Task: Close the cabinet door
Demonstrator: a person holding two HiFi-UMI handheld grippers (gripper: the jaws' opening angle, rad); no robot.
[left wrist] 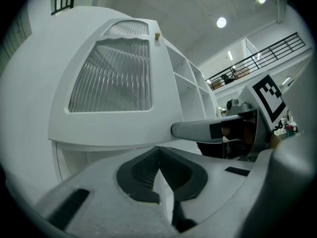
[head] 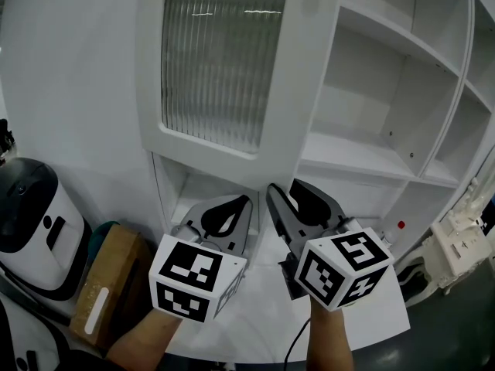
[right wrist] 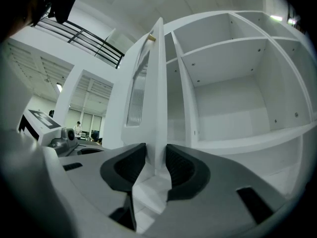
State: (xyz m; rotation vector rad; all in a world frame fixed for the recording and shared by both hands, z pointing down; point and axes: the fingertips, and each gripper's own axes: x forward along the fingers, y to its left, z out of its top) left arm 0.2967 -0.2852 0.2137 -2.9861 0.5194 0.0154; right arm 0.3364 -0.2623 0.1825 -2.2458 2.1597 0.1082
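White-and-black rounded appliance [head: 31,215] and brown cardboard box [head: 108,280] crowd near left. Left gripper [head: 236,207] clenched, empty, near lower edge of white ribbed-glass cabinet door [head: 305,83], swung open. Right gripper [head: 285,193] grasps its free edge; open white shelves [head: 363,153] right.

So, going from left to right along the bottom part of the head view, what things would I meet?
White rounded appliance with black top → brown cardboard box → left gripper → right gripper → white plastic device at the right edge.
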